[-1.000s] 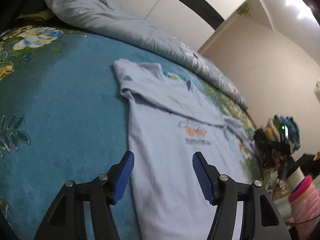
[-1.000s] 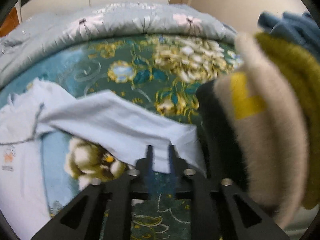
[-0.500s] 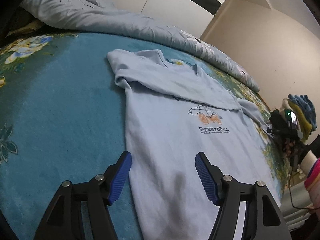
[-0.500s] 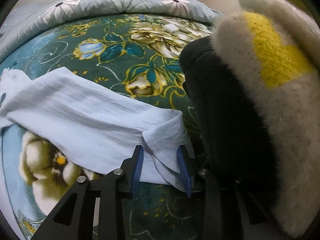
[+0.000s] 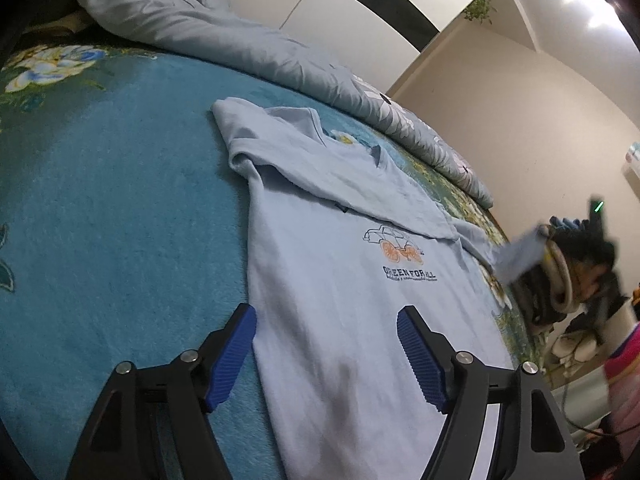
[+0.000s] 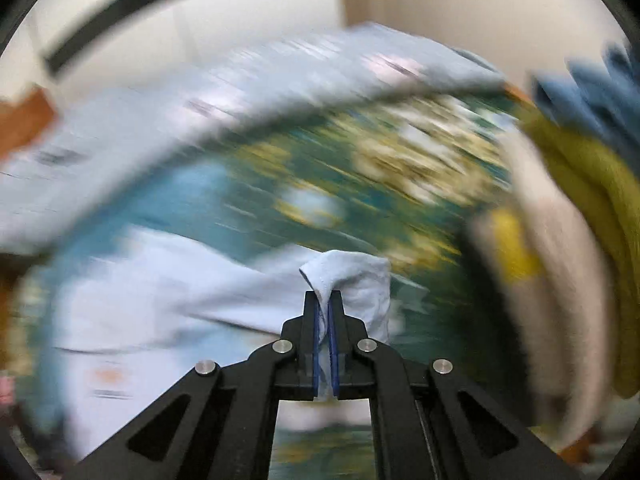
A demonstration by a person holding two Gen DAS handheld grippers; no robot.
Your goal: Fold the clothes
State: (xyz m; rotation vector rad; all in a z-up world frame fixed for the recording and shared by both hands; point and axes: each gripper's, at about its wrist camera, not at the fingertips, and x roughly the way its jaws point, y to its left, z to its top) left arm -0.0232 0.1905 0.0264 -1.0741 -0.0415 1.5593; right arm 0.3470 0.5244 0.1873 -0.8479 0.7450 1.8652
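A light blue T-shirt (image 5: 328,288) with a car print and dark lettering lies flat on the teal floral bedspread (image 5: 120,216). Its left sleeve is folded in near the collar. My left gripper (image 5: 326,344) is open and empty, low over the shirt's left edge near the hem. My right gripper (image 6: 324,300) is shut on the shirt's right sleeve (image 6: 352,276) and holds it lifted off the bed. In the left wrist view the lifted sleeve (image 5: 520,252) shows at the far right. The right wrist view is motion-blurred.
A rolled grey-blue floral duvet (image 5: 248,48) lies along the far side of the bed. A stack of folded knitwear (image 6: 560,280), cream, olive and black, stands at the right edge beside the sleeve. A wall and white wardrobe doors (image 5: 360,12) rise behind.
My right gripper closed on the right sleeve and lifted it, swinging fast. My left gripper stayed open over the shirt's left edge with only a small shift.
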